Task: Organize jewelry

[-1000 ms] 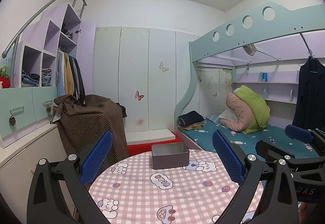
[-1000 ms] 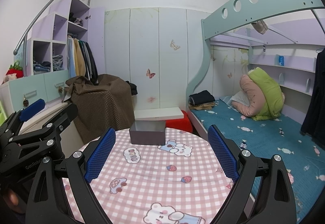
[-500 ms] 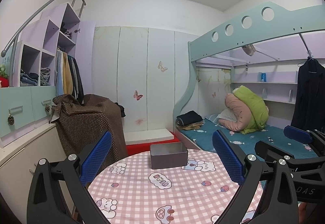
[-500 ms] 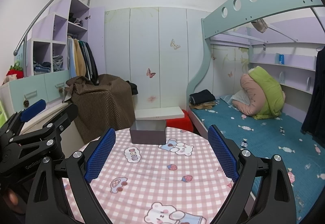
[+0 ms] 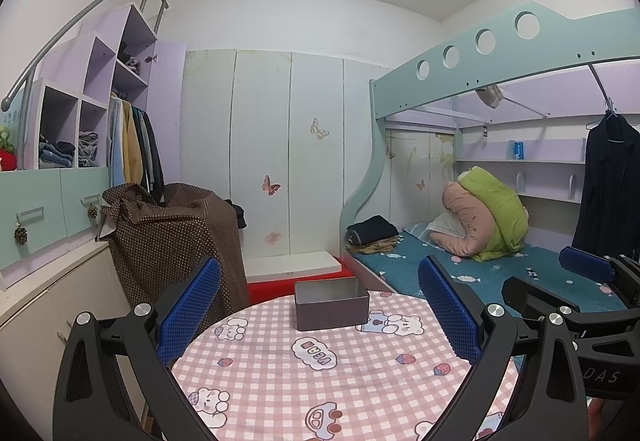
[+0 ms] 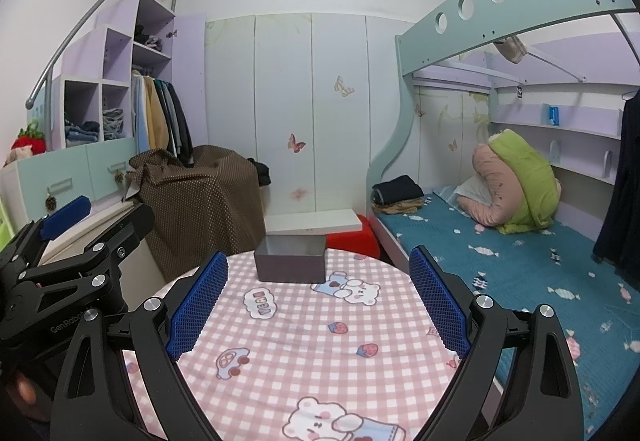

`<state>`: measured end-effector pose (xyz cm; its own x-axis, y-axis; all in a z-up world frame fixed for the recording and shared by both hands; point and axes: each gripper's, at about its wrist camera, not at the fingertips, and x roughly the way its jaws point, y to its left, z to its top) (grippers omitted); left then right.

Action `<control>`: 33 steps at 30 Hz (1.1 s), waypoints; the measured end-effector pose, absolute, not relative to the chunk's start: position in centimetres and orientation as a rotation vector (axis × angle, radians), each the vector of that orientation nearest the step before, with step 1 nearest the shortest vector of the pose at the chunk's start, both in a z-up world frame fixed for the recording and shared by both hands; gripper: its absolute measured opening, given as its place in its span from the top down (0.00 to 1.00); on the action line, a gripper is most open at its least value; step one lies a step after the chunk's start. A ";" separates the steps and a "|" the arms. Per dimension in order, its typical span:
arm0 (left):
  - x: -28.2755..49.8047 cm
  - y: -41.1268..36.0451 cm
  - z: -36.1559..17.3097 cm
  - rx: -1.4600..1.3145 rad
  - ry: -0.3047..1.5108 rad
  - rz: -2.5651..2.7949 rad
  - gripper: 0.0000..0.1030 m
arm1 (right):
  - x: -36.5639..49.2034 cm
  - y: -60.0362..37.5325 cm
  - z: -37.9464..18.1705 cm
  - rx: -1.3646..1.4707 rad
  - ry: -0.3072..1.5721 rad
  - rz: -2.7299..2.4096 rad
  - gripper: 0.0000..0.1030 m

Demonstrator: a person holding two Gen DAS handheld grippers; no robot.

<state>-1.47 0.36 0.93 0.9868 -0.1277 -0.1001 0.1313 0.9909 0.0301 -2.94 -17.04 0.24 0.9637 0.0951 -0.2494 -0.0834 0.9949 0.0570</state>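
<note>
Left wrist view: both tools, left tool (image 5: 318,311) and right tool (image 6: 318,299), gape wide above the box (image 5: 331,304).

Both the left gripper (image 5: 320,315) and right gripper (image 6: 318,301) are black angular frames with silver round screws and blue waffle-textured finger pads (image 6: 198,305); white "GenRobot" lettering marks the left gripper's side, partial "DAS" the right's

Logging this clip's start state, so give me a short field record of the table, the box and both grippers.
table: round, pink checked cloth
box: dark grey, open top, at the table's far edge; contents not visible
jewelry: none visible
left gripper: jaws open, empty, above the table
right gripper: jaws open, empty, above the table
</note>
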 end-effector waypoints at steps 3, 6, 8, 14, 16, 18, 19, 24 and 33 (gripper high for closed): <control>-1.4 0.3 0.9 0.038 0.099 -0.130 0.07 | -2.9 -17.0 0.2 0.045 0.255 0.090 0.13; -1.4 0.3 0.9 0.037 0.099 -0.130 0.07 | -2.9 -17.0 0.3 0.046 0.256 0.091 0.13; -1.4 0.3 0.9 0.037 0.099 -0.131 0.07 | -2.9 -17.0 0.3 0.046 0.255 0.090 0.13; -1.3 0.1 0.9 0.038 0.101 -0.130 0.07 | -2.9 -17.1 0.3 0.045 0.255 0.090 0.13; -1.4 0.1 0.9 0.038 0.101 -0.130 0.07 | -2.9 -17.1 0.3 0.045 0.255 0.090 0.14; -1.4 0.1 0.9 0.037 0.101 -0.130 0.07 | -2.9 -17.1 0.3 0.045 0.255 0.091 0.14; -1.4 0.1 0.9 0.037 0.101 -0.129 0.07 | -2.9 -17.1 0.3 0.046 0.256 0.091 0.14; -1.2 0.0 0.8 0.036 0.107 -0.131 0.07 | -2.9 -17.1 0.3 0.046 0.255 0.091 0.14; -1.2 -0.1 0.5 0.043 0.094 -0.115 0.07 | -2.9 -17.1 0.3 0.044 0.256 0.092 0.13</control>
